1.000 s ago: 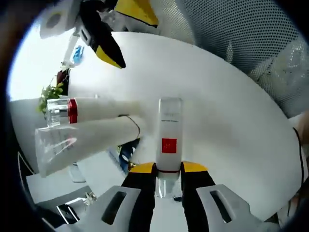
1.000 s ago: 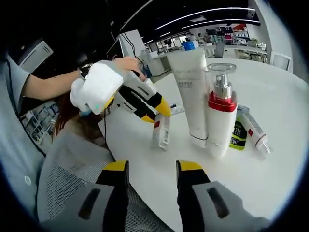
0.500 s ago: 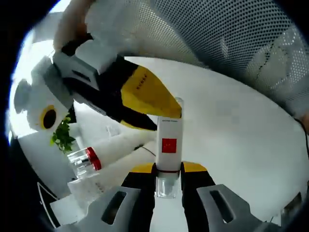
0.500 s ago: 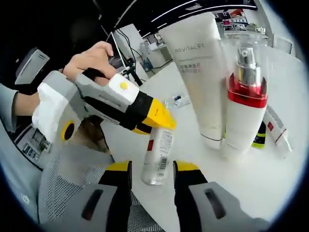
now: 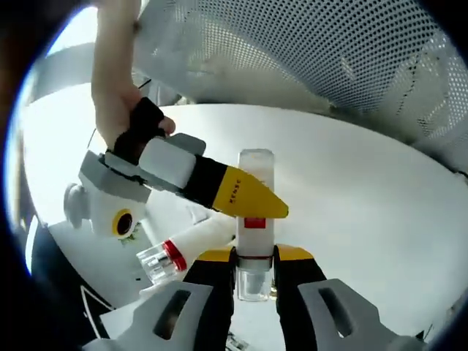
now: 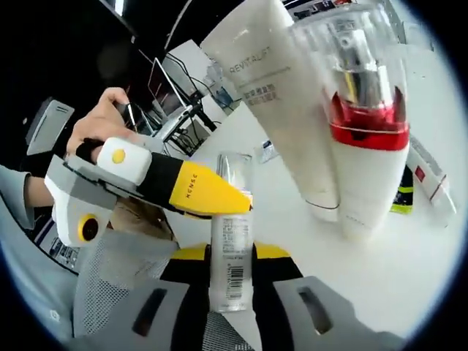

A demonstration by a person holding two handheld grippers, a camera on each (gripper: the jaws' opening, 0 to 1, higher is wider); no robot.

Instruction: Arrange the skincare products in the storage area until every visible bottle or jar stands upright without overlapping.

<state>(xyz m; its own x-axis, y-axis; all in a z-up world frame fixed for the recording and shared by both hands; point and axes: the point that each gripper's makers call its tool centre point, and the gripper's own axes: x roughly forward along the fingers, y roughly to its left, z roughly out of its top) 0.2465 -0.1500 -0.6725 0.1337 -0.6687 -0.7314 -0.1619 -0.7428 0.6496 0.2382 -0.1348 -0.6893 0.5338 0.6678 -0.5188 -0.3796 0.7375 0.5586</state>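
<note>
A small clear bottle (image 5: 254, 191) with a red label sits between my left gripper's (image 5: 254, 254) jaws, which are shut on its lower end. My right gripper (image 5: 257, 206), held by a hand (image 5: 121, 102), crosses the same bottle from the left. In the right gripper view the bottle (image 6: 231, 252) stands between my right gripper's (image 6: 231, 253) yellow-tipped jaws, which press its sides, while the left gripper (image 6: 232, 206) holds it higher up. A tall white tube (image 6: 274, 95) and a red-collared pump bottle (image 6: 365, 139) stand upright just beyond, on the white table (image 6: 409, 278).
Two small tubes (image 6: 430, 175) and a dark green one (image 6: 401, 197) lie flat behind the pump bottle. A grey mesh chair back (image 5: 329, 58) rises past the table edge (image 5: 365, 205). In the left gripper view the pump bottle (image 5: 164, 256) shows at lower left.
My right gripper has come up to the small bottle and its jaws have narrowed onto it. The left gripper still holds the bottle. Both views have shifted with the hands.
</note>
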